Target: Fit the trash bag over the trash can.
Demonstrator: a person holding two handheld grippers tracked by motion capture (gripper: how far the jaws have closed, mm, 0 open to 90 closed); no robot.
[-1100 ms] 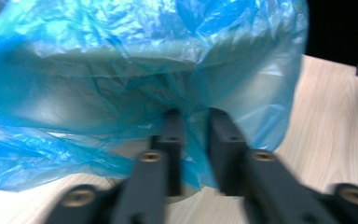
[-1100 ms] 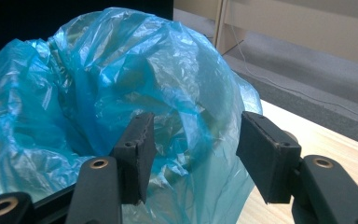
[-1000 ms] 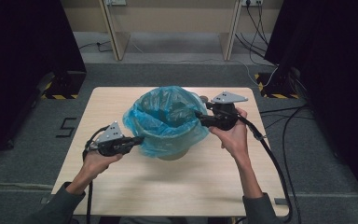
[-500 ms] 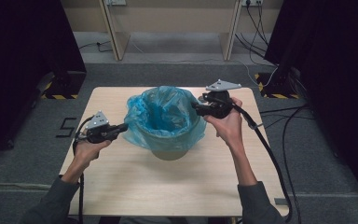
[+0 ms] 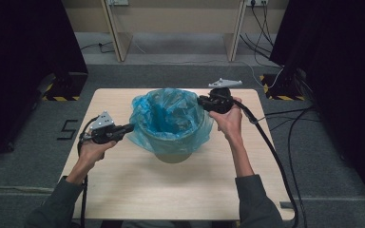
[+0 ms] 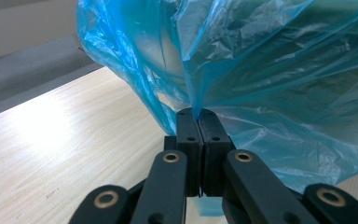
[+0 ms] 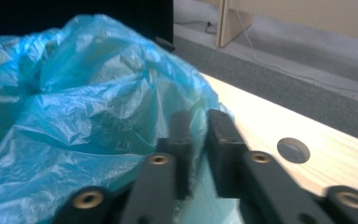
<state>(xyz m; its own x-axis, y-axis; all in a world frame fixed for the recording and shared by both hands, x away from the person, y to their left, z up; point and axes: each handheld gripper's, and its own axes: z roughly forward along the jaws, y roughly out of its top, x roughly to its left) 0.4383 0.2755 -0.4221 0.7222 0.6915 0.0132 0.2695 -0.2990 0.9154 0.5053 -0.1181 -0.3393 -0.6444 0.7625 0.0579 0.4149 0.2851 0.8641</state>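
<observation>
A blue plastic bag (image 5: 171, 116) lines a round bin (image 5: 173, 153) standing at the middle of the pale wooden worktop (image 5: 138, 190). My left gripper (image 6: 196, 122) is clamped tight on a fold of the bag's edge at its left side. My right gripper (image 7: 199, 135), at the bag's far right rim, has just been closing; bag film lies between its jaws, with a narrow gap showing between them.

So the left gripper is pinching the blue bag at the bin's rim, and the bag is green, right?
Not green: the bag is blue, as the left gripper view shows. The left gripper does pinch it, jaws shut on the film beside the bin.
</observation>
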